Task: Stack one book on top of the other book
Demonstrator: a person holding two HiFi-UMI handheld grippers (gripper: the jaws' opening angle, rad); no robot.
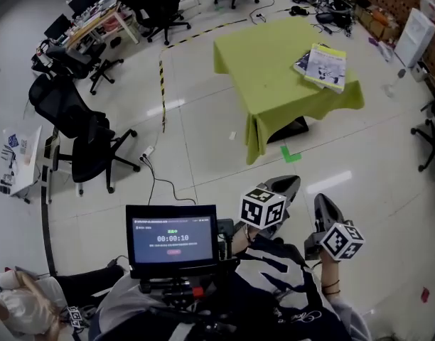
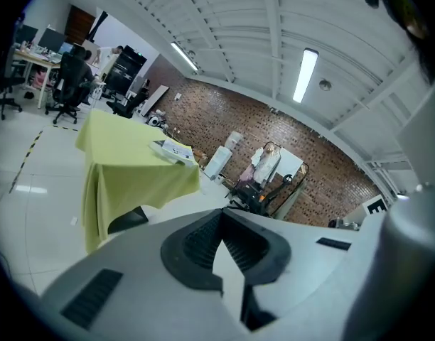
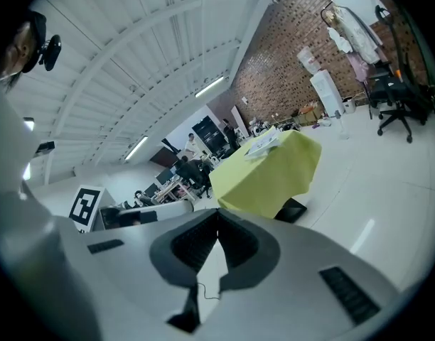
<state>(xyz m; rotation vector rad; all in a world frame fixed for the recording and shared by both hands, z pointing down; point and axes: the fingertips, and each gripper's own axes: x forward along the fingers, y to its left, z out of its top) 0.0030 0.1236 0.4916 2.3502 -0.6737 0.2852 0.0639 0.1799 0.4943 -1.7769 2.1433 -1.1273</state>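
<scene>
Left gripper (image 1: 288,185), right gripper (image 1: 324,203): jaws pressed together, empty; white garment (image 2: 266,163) only in gripper views.

Pale book (image 1: 326,67) with a yellow-green border lay flat and slightly askew near the far right corner of the green-draped bench (image 1: 267,69), overlapping a darker book (image 1: 302,62) that peeked out beneath its left side.

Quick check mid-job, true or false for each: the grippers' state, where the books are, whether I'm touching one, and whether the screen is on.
The left gripper and right gripper are both shut, with nothing between the jaws: true.
The books lie on the floor: false, they lie on the green-covered table.
The left gripper touches a book: false, both grippers are well short of the table.
The screen is lit: true.
</scene>
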